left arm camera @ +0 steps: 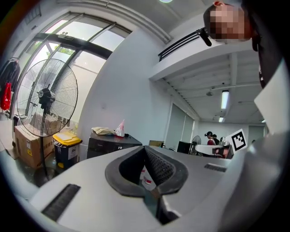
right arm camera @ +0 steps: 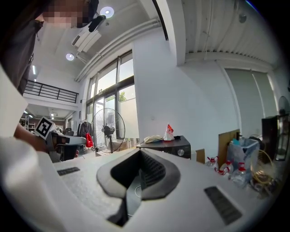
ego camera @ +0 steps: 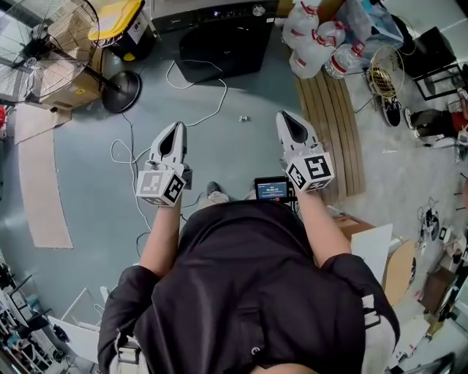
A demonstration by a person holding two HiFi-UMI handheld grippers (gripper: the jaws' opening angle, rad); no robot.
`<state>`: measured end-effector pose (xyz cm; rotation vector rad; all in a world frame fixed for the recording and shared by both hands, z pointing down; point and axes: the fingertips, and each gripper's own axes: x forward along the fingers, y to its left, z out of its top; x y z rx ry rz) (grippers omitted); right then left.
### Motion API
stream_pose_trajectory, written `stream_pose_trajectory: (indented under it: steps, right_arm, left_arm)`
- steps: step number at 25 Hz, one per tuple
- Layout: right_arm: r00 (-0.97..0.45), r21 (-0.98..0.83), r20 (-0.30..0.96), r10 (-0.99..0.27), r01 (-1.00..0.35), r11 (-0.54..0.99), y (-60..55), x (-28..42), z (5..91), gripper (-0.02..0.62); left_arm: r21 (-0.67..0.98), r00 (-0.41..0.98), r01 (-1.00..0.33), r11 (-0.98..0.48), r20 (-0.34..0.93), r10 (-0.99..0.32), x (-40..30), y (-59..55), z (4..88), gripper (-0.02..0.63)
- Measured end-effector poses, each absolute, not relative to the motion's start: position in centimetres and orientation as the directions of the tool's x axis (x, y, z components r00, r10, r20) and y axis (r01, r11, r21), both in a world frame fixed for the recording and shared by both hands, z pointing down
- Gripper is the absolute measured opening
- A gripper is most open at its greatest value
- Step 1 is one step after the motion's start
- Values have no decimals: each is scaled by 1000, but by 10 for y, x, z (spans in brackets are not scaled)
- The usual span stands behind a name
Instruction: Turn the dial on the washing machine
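Note:
The black washing machine (ego camera: 219,40) stands at the far side of the grey floor, with its silver dial (ego camera: 257,10) on the top panel. Both grippers are held level in front of the person, well short of the machine. My left gripper (ego camera: 178,130) is shut with nothing in it, and so is my right gripper (ego camera: 286,118). The left gripper view has its shut gripper (left arm camera: 145,150) aimed toward the machine (left arm camera: 113,144). In the right gripper view the shut gripper (right arm camera: 139,155) sits left of the machine (right arm camera: 165,146), whose dial (right arm camera: 181,152) shows small. A cloth and a small bag lie on the machine's top.
A standing fan (ego camera: 44,44) and a yellow-lidded bin (ego camera: 121,22) are left of the machine. Water bottles (ego camera: 322,36) and a wooden pallet (ego camera: 336,124) lie to its right. A white cable (ego camera: 205,109) trails over the floor, and a cardboard sheet (ego camera: 36,182) lies at the left.

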<state>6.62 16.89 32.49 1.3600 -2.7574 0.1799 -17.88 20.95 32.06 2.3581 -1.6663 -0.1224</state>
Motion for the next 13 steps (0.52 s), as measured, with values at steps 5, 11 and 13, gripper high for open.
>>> stream_pose_trajectory:
  steps: [5,11,13]
  right_arm:
    - [-589,-72,101,-802,-808,584,172,69,323,2]
    - [-589,-78,97,-802,-808,584,171,66,322,2]
    - [-590,-84,98,-802,-808,584,171,65,323,2]
  left_arm:
    - [234,317,-926,-295,61,-946,-178,211,315,-6]
    - [241,316,-925,-293,62,-947,-182,211,316,-6]
    - [249,320,-923,-295,64,-945,-183,211,318,-6]
